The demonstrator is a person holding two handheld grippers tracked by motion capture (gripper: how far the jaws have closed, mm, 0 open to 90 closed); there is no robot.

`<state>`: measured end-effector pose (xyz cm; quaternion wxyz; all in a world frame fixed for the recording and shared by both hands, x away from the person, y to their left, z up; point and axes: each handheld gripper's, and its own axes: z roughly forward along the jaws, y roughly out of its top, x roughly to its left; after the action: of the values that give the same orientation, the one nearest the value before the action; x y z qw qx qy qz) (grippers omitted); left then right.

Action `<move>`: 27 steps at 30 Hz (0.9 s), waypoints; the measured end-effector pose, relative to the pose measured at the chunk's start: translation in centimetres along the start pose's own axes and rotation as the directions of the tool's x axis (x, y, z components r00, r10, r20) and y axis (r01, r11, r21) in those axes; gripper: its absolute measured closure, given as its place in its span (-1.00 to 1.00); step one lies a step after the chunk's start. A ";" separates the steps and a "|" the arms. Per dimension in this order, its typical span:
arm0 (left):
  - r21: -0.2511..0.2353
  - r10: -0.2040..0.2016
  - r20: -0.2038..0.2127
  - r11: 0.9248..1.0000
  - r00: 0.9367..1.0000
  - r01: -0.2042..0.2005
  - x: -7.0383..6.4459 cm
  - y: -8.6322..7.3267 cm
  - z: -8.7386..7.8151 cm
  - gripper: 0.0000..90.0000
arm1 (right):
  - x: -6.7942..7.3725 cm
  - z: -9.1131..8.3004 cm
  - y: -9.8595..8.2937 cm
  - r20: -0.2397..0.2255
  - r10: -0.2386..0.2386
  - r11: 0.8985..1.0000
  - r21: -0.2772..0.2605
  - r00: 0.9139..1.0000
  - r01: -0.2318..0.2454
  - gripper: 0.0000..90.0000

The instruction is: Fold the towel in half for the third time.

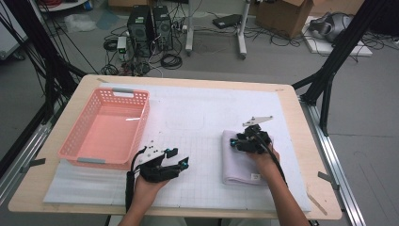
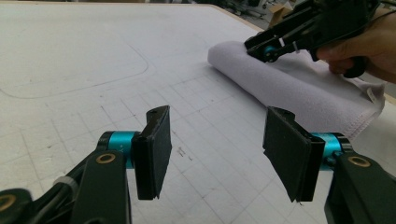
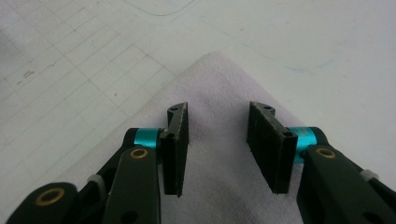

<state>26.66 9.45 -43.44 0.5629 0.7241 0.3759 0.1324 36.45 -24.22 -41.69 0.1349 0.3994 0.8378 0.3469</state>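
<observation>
A folded pale towel [image 1: 244,165] lies on the white gridded mat [image 1: 202,113], right of centre. My right gripper [image 1: 235,141] hovers over the towel's far left corner, open, with nothing between its jaws. In the right gripper view the right gripper [image 3: 217,144] points along the towel [image 3: 219,84] toward that corner. My left gripper [image 1: 179,157] rests low over the mat, left of the towel and apart from it, open and empty. From the left gripper view, the left gripper [image 2: 217,149] faces the towel [image 2: 299,88], with the right gripper [image 2: 261,46] above it.
A pink plastic basket [image 1: 106,127] stands empty on the table's left side, just beyond the left gripper. The wooden table edge [image 1: 310,141] runs close to the right of the towel. Black frame poles stand at both far corners.
</observation>
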 end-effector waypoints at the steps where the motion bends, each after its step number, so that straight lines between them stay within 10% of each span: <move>1: -0.002 0.000 -0.002 1.000 1.000 0.000 0.0 0.0 0.0 -0.07 | 0.2 0.3 0.2 -0.006 -0.007 1.000 0.002 1.000 0.007 0.29; 9: 0.006 -0.001 0.001 1.000 1.000 0.001 0.0 -0.1 0.2 -0.06 | 1.6 1.6 0.5 -0.086 -0.099 0.995 -0.023 0.991 0.098 0.17; 13: 0.006 0.000 0.003 1.000 1.000 0.000 -0.1 -0.1 0.2 -0.07 | 0.1 -0.3 0.3 -0.092 -0.046 0.996 -0.080 0.995 0.039 0.11; 19: 0.005 -0.003 0.001 1.000 1.000 0.003 0.0 -0.1 0.2 -0.06 | -3.2 -3.1 -1.8 0.070 -0.028 0.999 -0.033 0.997 0.031 0.76; 27: 0.011 0.003 0.007 1.000 1.000 -0.003 -0.3 -0.2 0.3 -0.06 | -6.0 -3.2 -4.1 0.281 0.057 0.998 -0.031 0.958 -0.050 0.80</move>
<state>26.59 9.08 -43.64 0.5600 0.7284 0.3734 0.1286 36.35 -32.12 -42.54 0.2480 0.4657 0.7948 0.2999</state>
